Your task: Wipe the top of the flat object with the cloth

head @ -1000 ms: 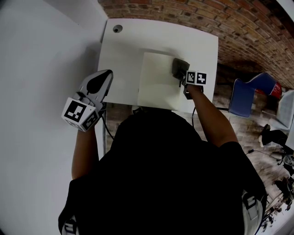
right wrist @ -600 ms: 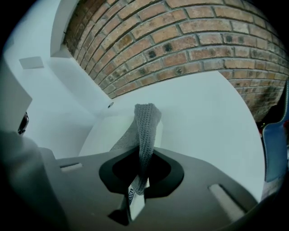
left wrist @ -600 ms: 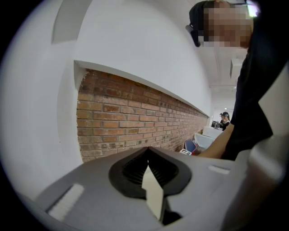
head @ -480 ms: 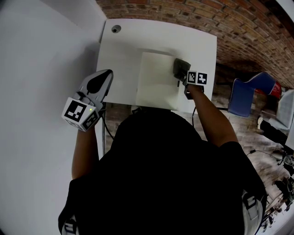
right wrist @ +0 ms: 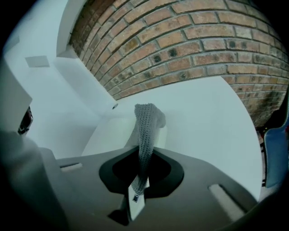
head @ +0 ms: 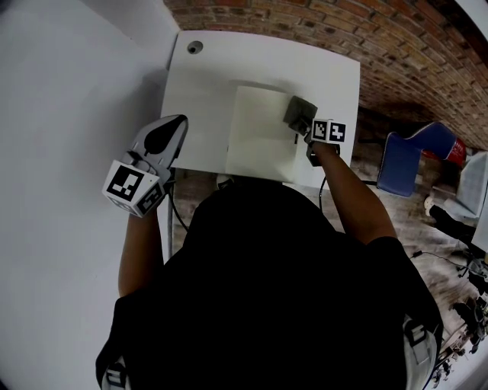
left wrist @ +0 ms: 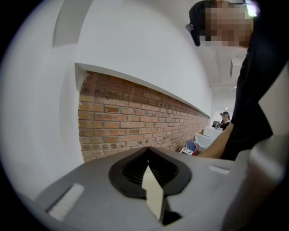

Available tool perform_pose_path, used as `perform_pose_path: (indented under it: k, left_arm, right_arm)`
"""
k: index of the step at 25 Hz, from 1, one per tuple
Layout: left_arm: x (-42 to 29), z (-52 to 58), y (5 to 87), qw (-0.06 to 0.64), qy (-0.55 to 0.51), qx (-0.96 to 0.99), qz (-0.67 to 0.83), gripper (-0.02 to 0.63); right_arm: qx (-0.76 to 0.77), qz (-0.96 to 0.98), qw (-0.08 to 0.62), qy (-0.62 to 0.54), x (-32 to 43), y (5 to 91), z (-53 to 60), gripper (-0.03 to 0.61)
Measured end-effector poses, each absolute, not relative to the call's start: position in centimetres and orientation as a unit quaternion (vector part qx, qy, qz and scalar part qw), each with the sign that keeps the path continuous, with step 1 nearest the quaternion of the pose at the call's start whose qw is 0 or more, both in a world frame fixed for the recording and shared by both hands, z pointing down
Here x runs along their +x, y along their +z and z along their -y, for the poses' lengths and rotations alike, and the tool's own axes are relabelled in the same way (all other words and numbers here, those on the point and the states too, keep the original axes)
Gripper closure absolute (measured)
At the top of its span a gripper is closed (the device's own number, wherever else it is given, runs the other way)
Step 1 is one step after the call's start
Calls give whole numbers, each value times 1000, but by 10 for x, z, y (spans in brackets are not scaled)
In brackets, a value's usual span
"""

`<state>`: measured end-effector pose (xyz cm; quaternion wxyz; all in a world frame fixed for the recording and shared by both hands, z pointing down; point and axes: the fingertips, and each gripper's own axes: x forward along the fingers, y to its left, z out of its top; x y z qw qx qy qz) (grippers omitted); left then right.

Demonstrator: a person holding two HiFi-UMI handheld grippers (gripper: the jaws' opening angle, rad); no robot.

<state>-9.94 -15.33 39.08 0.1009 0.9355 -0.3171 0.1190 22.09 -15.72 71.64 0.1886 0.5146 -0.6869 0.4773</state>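
A flat cream-white board lies on the white table. A grey knitted cloth rests at the board's right edge, pinched in my right gripper. In the right gripper view the cloth runs up from between the shut jaws, with the board behind it. My left gripper hovers at the table's left front corner, jaws together with nothing between them. In the left gripper view the left gripper points at a brick wall.
A round cable hole sits in the table's far left corner. A white wall runs along the left and a brick wall lies behind the table. A blue chair stands on the right.
My right gripper and the cloth have shifted slightly along the board's right edge. The left gripper has stayed where it was.
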Motion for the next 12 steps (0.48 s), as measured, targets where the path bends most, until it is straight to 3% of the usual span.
perform_pose_path:
  k: [12]
  left_arm:
    - [-131, 148, 387, 100, 110, 931, 333, 612]
  right_arm:
    - [450, 748, 174, 456, 132, 671, 175, 568]
